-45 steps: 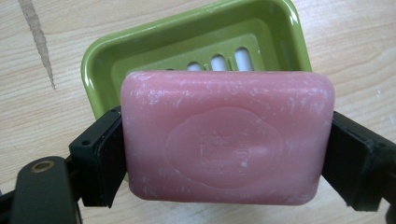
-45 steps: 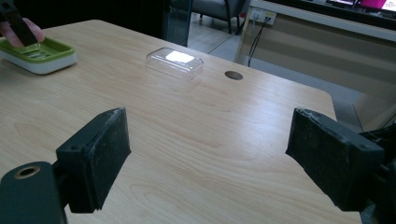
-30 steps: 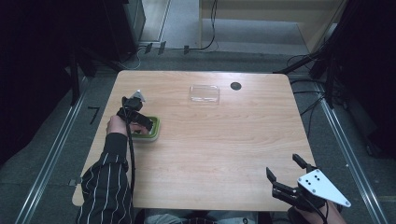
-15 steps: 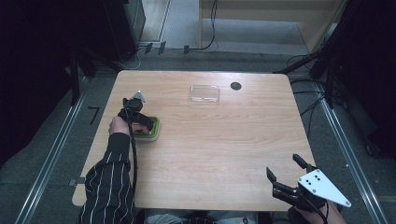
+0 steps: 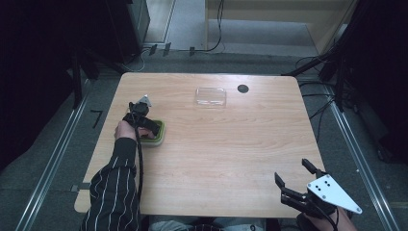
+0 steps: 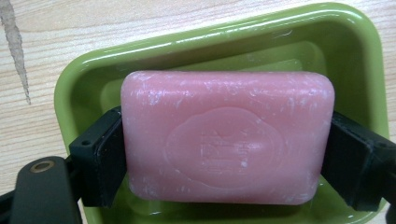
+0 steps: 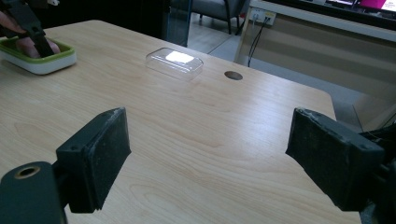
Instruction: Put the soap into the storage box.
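Lit tabletop, dark surroundings

Overhead light glares off the clear lid (image 7: 174,60) and the soap dish (image 6: 224,35) rim; black fingers (image 7: 95,156) look soft up close.

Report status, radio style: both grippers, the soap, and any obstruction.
Left gripper shut on pink soap, inside green dish. Right gripper open, empty. Clear lid well apart.

One pink soap bar (image 6: 227,137), one green dish (image 6: 355,56), one clear lid (image 5: 210,96), two tongs.

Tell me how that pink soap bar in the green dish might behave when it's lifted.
The pink soap bar looks stiff and solid, so it probably won't flex. Its glossy, rounded faces may let it slip between the left gripper fingers. It seems unlikely to roll.
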Tool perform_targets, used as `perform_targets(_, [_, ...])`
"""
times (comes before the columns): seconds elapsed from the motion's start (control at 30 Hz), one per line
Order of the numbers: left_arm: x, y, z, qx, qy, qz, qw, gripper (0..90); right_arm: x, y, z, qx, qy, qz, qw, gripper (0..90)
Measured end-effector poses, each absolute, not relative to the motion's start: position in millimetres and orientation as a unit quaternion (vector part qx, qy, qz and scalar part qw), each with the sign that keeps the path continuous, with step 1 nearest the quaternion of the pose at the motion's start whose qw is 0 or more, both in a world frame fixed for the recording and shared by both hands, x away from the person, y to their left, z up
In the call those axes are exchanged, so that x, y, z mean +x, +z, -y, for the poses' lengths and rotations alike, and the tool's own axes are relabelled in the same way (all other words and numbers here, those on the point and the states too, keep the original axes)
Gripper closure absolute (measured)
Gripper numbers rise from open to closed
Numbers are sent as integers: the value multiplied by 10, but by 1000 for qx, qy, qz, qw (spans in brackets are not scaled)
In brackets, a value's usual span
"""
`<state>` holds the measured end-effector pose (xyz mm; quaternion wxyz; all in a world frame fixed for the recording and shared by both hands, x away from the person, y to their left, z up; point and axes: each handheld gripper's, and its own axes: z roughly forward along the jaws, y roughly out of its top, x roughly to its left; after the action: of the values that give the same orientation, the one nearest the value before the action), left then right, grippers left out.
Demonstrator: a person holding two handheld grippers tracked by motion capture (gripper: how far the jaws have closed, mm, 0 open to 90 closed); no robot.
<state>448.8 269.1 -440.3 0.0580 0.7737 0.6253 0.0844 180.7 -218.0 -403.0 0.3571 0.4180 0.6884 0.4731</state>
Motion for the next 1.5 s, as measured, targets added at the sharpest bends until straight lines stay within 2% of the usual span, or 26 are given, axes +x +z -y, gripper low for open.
perform_targets(0.77, [4480, -4394, -2697, 774, 88, -625, 45, 131, 1805, -4032, 2189, 417, 476, -687, 357, 136])
perform_targets(1.13, [4427, -4295, -2708, 775, 98, -623, 45, 69, 1821, -4031, 2170, 413, 479, -688, 357, 136])
perform_targets(1.5, [4330, -4192, -2683, 780, 105, -616, 37, 50, 1826, -4029, 2166, 413, 480, -687, 356, 136])
